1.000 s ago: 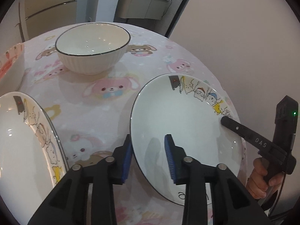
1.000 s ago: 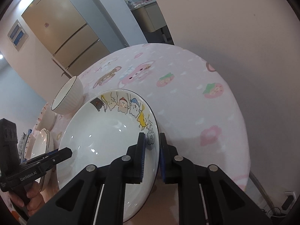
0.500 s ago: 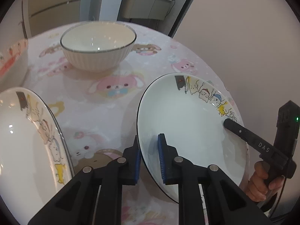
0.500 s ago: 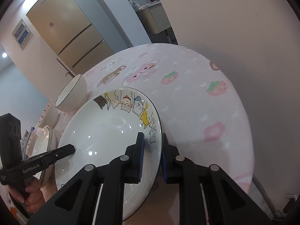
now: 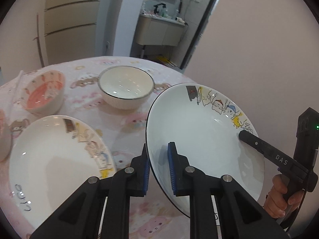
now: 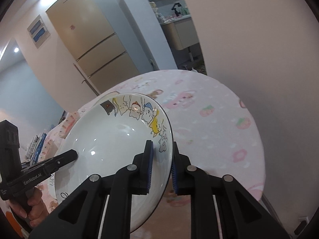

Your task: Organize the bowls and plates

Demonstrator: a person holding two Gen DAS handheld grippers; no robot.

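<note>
White cartoon plate (image 5: 201, 137) lifted clear of table (image 5: 127, 119), left gripper (image 5: 158, 171) and right gripper (image 6: 161, 165) clamping opposite rims. Next, probably: stack onto matching plate (image 5: 49, 155), left of it.

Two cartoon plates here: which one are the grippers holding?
The right-hand cartoon plate, tilted and off the table, pinched at opposite rims by the left gripper and right gripper. The other plate lies flat on the tablecloth, untouched.

Each camera rides close behind its own tool, angled down over the table (image 5: 127, 123): the left view faces a doorway from the plate's (image 5: 199, 139) left rim, the right view faces a fridge from its right rim, both sharing that plate.
</note>
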